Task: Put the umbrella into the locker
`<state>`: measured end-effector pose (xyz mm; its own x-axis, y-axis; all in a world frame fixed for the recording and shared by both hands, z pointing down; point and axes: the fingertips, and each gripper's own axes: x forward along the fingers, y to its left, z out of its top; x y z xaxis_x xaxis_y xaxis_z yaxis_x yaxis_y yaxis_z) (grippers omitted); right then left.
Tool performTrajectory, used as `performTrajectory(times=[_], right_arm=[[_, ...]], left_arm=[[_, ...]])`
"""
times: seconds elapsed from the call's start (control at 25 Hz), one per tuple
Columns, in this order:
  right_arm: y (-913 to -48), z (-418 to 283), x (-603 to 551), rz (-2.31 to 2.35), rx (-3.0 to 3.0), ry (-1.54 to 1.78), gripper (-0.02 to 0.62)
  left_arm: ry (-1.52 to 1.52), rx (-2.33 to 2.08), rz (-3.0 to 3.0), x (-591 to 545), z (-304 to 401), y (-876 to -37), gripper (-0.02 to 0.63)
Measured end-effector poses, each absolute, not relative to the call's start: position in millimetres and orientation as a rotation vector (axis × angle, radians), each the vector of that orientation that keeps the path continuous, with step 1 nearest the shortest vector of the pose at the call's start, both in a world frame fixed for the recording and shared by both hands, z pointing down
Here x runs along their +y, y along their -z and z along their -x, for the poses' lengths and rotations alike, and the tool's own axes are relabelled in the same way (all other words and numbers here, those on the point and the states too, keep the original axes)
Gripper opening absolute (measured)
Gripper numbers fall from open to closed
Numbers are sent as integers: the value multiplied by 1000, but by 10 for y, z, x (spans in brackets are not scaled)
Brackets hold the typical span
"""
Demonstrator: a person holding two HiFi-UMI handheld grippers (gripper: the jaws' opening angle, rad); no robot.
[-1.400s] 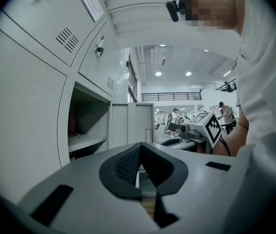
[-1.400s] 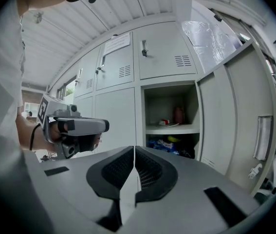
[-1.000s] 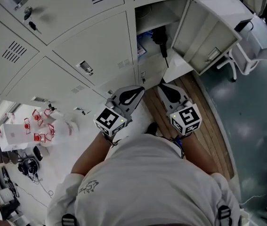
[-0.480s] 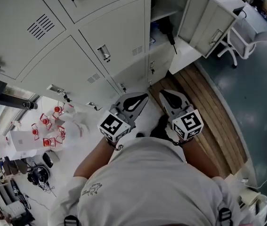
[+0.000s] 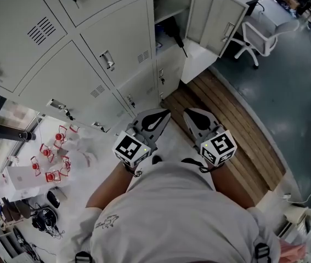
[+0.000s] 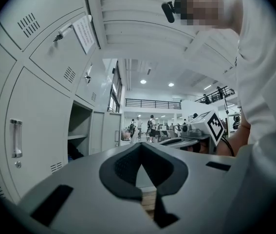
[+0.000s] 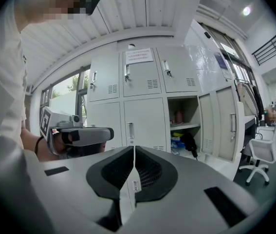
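Black umbrella (image 5: 175,34) hangs in the open locker compartment (image 5: 169,12) at twelve o'clock from the left gripper (image 5: 163,114) and right gripper (image 5: 190,113), both closed on nothing; before swinging the door (image 5: 213,15) at one o'clock, confirm the umbrella clears the sill.

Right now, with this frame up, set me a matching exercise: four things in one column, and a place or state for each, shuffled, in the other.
Things:
1. black umbrella
2. locker door
3. white chair
4. right claw

Places or states:
A. swung open
B. shut, with nothing in it
C. standing on the dark floor
D. inside the open compartment

Pairs: 1-D, 2-A, 3-C, 4-B
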<state>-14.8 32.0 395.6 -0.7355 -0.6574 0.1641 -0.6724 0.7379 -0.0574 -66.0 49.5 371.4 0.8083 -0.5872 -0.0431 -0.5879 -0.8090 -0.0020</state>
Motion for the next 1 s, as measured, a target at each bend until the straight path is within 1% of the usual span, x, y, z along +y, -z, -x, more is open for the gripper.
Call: performTrajectory(times=[0.24,0.52,0.76,1.0], right_arm=[[-3828,-281,533,-1041,-2840,-151,46],[-3803,-986,927,-973,-2846,-121,46],[-3865,-1484,1257,-929,-2849,-144,46],[-3888,-1828,1400,-921,-2853,-164,46]], left_arm=[[-58,1015,2933,604,301,-3569,11],[-73,1019,2921,1024,-474,-3583,11],[-48,1107,2943,1353,-880,-3744,11],[-48,1119,2930,1515,-1192,-3730,11]])
